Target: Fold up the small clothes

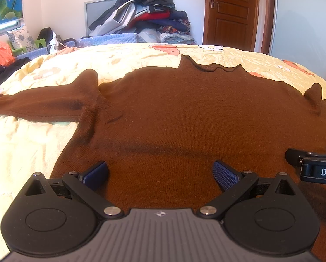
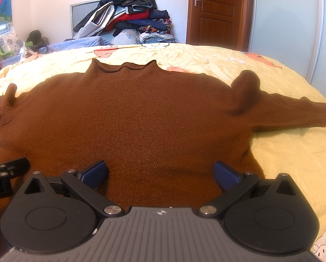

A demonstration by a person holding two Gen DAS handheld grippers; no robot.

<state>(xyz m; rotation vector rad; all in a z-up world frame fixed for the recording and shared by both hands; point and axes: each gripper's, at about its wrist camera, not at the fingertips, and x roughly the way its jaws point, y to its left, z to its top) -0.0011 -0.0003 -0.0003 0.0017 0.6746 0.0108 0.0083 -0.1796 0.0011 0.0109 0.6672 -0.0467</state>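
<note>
The brown sweater (image 1: 184, 120) lies flat on the yellow bed cover (image 1: 21, 152), neck far away, sleeves out to both sides; the left gripper (image 1: 160, 174) is over the bottom part w/ its blue pads (image 1: 225, 174) wide apart, holding nothing; the right gripper (image 2: 160, 174) is just beside it, also wide apart & holding nothing; a pile of clothes (image 2: 128, 17) sits behind the bed, near a brown door (image 2: 215, 11).

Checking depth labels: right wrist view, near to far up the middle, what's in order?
Right claw, open → sweater body → its collar → yellow quilt → clothes pile → wall.
</note>
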